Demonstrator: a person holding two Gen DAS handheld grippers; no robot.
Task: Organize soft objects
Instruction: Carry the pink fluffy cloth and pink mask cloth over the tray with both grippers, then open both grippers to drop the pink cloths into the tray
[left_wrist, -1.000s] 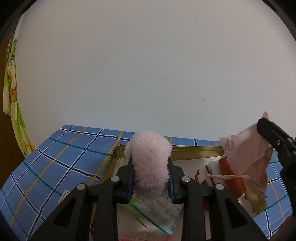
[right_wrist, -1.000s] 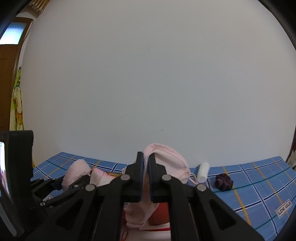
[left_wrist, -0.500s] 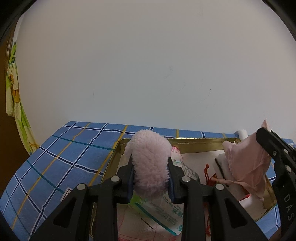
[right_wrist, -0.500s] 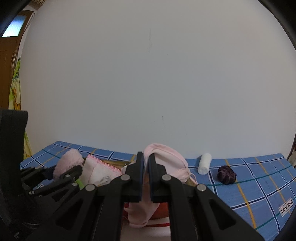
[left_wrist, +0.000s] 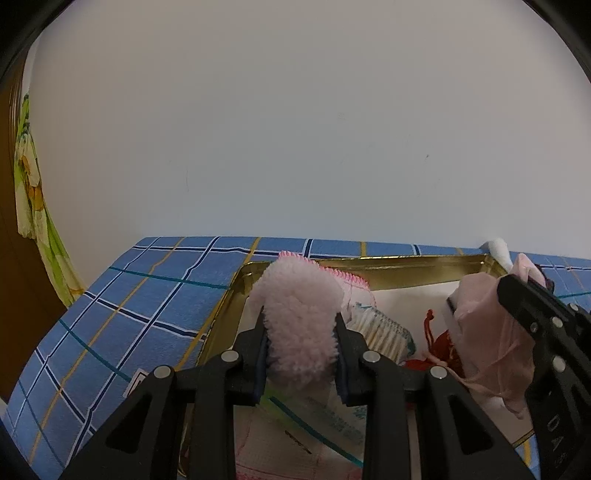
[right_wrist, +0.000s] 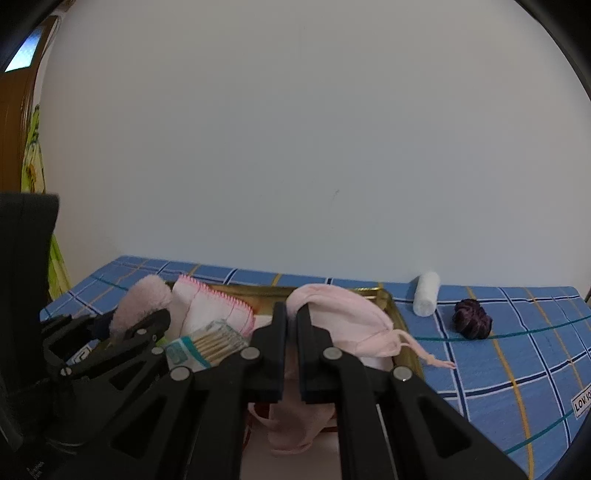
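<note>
— Blue checked cloth (right_wrist: 498, 369) covers our worktop, and behind it we've only a bare pale wall (left_wrist: 295, 129); a brown door with a green patterned cloth (left_wrist: 33, 206) hanging on it stands off to the left

— And where are we in the tidying?

— Mid-drop, we'd say. Our left tool (left_wrist: 300, 354) is clamped on a fluffy pink cloth (left_wrist: 299, 317) above the near left corner of the gold tin (left_wrist: 406, 264). Our right tool (right_wrist: 291, 332) is squeezed tight on a thin pink pouch (right_wrist: 347, 317), which hangs over the tin's right side with its drawstring trailing across the rim

— What's already inside?

— A pink-edged white cloth (right_wrist: 210, 306), a pack of cotton swabs (right_wrist: 207, 349) and something red we can't make out

— Next move?

— We judge both need lowering into free spots before we let go, tucking that drawstring in. A white roll (right_wrist: 426, 293) and a dark purple scrunchie (right_wrist: 472, 323) wait on the cloth outside the tin, well apart from both tools
</note>
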